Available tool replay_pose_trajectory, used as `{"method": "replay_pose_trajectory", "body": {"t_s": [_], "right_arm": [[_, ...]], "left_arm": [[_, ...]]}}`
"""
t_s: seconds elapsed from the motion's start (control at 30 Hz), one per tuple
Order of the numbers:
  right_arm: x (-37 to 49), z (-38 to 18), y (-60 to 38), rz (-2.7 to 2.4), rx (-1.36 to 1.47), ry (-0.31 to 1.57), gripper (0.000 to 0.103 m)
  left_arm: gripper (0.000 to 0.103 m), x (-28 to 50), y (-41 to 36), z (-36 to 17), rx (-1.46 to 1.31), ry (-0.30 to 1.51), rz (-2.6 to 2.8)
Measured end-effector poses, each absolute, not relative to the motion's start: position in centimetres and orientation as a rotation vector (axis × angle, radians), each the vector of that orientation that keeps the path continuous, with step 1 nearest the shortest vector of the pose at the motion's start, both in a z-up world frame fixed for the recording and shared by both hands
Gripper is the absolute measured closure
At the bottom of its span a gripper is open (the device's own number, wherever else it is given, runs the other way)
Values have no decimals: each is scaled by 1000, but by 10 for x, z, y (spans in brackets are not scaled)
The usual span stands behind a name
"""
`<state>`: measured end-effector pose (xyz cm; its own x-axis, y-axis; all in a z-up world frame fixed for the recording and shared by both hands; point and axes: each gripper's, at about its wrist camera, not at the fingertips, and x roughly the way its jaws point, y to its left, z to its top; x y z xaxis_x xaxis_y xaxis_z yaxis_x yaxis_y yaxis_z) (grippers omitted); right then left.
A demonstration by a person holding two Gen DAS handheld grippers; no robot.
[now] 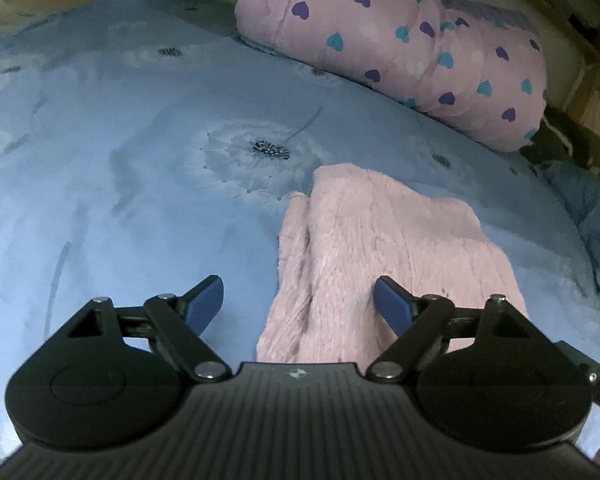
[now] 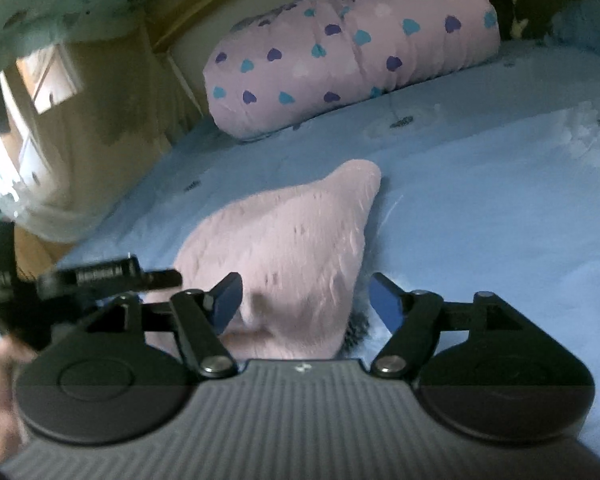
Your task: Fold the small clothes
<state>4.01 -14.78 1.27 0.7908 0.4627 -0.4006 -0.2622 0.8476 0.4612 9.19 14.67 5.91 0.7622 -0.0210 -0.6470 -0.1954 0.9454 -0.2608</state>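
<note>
No brand, label or readable writing shows anywhere, only a small pale emblem on the ribbed dark housing of each tool. The pink fuzzy garment (image 1: 384, 240) lies on the blue bedsheet (image 1: 120, 184), folded into a long, thick strip with a shaggy, ridged pile; in the right wrist view it tapers to a rounded point at its far end (image 2: 292, 248). The sheet is smooth cotton-like cloth printed with pale dandelion heads. The left gripper (image 1: 298, 300) is spread wide, its blue pads apart with nothing pinched, the near left edge of the garment between them. The right gripper (image 2: 304, 300) also stands spread, the near end of the garment between its pads but not squeezed. At the far side sits a puffy pink quilt (image 1: 400, 40), rolled and quilted, dotted with teal and purple hearts
</note>
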Motion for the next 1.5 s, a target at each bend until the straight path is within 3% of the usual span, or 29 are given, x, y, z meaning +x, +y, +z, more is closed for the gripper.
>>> {"method": "replay_pose_trajectory", "body": {"t_s": [0.07, 0.53, 1.5], "right_arm": [[53, 13, -149, 416, 436, 554, 26], [123, -19, -141, 488, 570, 765, 20], [147, -34, -134, 622, 552, 731, 15]], "left_arm": [[11, 96, 150, 57, -355, 705, 97], [5, 123, 141, 34, -385, 757, 34], [4, 127, 147, 21, -442, 763, 12]]}}
